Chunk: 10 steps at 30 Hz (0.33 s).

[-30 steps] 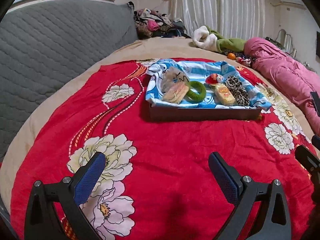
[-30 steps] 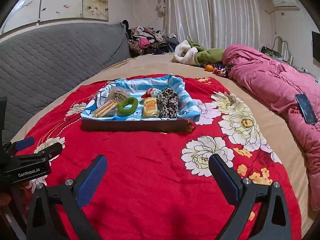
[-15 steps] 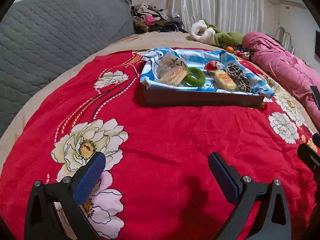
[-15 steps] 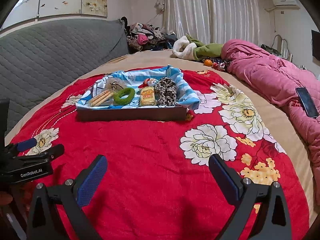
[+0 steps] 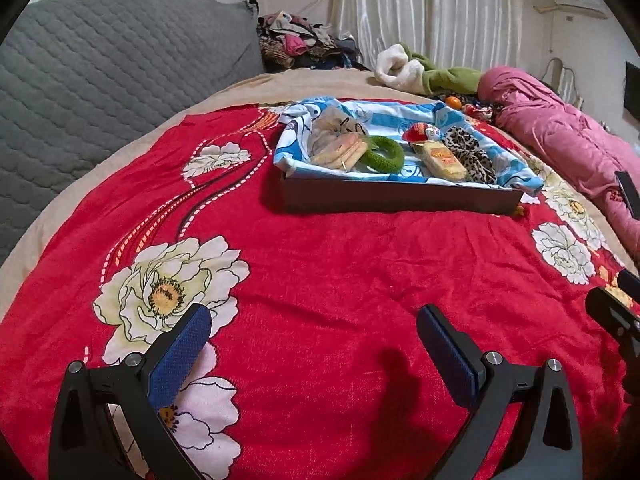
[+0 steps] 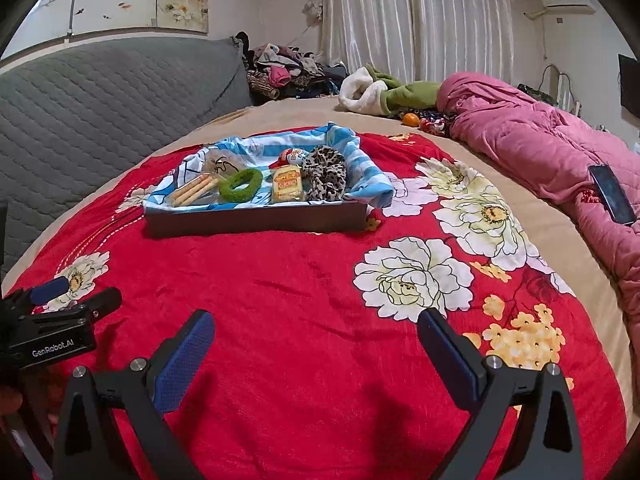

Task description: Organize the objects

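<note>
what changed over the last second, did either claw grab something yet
No grab. Both claws, left claw and right claw, stayed open and empty while drifting over the red blanket. The tray and its contents did not shift.

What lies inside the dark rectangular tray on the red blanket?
A blue-and-white striped cloth lines the dark tray, holding biscuit sticks, a green ring, a yellow packet and leopard-print fabric. The tray's floor is hidden.
</note>
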Motion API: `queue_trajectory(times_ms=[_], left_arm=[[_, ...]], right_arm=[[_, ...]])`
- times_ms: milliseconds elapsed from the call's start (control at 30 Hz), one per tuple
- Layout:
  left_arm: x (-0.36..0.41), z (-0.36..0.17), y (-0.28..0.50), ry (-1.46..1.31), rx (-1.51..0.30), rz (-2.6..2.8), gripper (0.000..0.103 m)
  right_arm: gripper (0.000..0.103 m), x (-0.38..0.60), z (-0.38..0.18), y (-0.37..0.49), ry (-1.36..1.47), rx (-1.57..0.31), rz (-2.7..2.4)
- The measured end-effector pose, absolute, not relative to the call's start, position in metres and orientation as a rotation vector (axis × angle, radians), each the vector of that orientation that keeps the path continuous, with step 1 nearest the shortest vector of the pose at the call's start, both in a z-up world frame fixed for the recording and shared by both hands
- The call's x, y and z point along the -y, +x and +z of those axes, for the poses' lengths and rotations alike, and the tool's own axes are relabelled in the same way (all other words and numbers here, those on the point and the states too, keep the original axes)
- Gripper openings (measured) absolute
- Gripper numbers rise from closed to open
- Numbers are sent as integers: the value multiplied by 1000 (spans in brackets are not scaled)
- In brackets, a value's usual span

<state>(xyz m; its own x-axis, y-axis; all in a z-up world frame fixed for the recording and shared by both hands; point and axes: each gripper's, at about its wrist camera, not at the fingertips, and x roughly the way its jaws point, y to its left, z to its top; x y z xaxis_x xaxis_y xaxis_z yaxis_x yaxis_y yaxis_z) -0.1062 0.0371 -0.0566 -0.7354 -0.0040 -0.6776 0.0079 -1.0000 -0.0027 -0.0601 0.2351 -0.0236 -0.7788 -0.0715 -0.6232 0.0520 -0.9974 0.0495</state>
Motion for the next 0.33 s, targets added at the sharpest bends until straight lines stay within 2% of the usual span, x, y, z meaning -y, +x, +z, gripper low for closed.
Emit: queue_trajectory(times_ms=[333], left_arm=[[-40,-57,-105,1150,16,-2917,102]], right_arm=[[102,-235,-25,-61,1031,41,-2902]])
